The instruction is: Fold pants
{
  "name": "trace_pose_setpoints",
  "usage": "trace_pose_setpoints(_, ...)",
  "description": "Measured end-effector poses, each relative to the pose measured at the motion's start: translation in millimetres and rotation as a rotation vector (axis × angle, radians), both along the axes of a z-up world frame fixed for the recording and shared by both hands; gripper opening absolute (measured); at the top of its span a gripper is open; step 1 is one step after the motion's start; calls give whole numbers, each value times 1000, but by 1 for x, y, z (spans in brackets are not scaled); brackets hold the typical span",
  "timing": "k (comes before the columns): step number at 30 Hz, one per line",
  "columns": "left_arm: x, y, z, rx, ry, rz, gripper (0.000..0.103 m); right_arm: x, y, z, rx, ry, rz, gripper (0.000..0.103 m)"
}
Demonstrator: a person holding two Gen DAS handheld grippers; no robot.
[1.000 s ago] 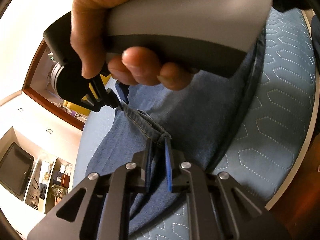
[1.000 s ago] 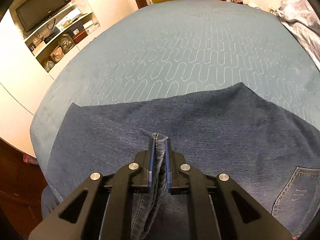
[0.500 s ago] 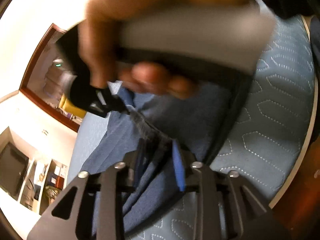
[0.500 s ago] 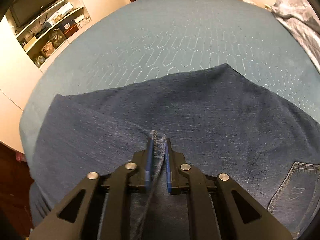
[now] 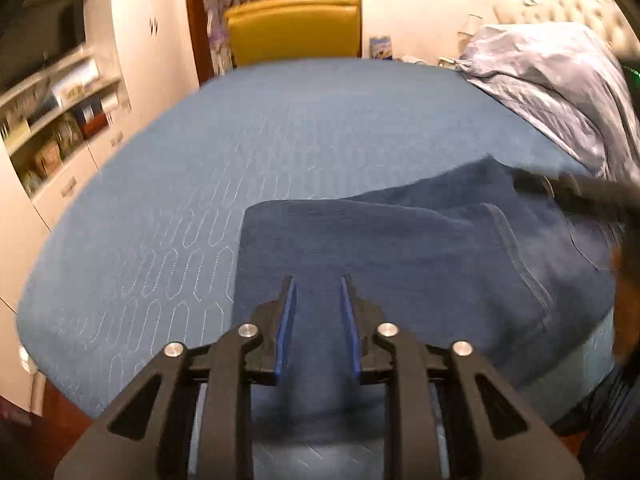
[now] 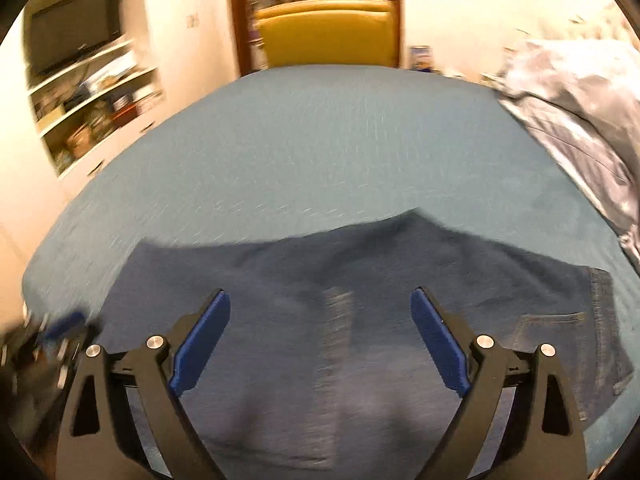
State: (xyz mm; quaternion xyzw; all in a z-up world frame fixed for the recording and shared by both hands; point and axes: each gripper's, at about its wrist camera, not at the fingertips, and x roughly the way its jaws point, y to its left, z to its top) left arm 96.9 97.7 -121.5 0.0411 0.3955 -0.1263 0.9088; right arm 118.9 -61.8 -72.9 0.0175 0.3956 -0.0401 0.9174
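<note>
While the pants [image 6: 360, 320] lie flat on the blue quilted bed [image 6: 320, 152], folded over, back pocket toward the right edge, neither tool grips them. Left tool [image 5: 318, 294] has jaws partly apart and closing slightly, nothing pinched between; right tool [image 6: 320, 300] is opening wide above the denim. Grey blanket [image 5: 560, 92] sits far right, yellow chair [image 6: 326, 36] beyond the bed.

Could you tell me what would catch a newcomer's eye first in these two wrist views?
Dark blue jeans lie folded on the near part of a teal quilted bed, a back pocket showing at the right. The right claw hangs over them, opening wide and empty. Behind the bed stands a bright yellow chair.
</note>
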Motion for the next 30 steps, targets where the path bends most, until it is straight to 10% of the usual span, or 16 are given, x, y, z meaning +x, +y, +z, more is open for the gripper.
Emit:
trace_pose_setpoints(1,11,4,-1,-10,27,15,57,-1,9,-6,-24,14,14,89)
trace_pose_setpoints(5,31,1,0,8,7,-34,72,10,17,-26,20,71,-19,89)
trace_pose_setpoints(12,87,-10,-25,22,137,-115,17,26,17,-71,-45,217,-34,83)
trace_pose_setpoints(18,121,7,-50,14,174,-76,4,24,9,-85,-2,243,-39,89)
trace_pose_setpoints(30,78,72,-22,-148,109,4,21,28,11,-88,-19,231,-39,92)
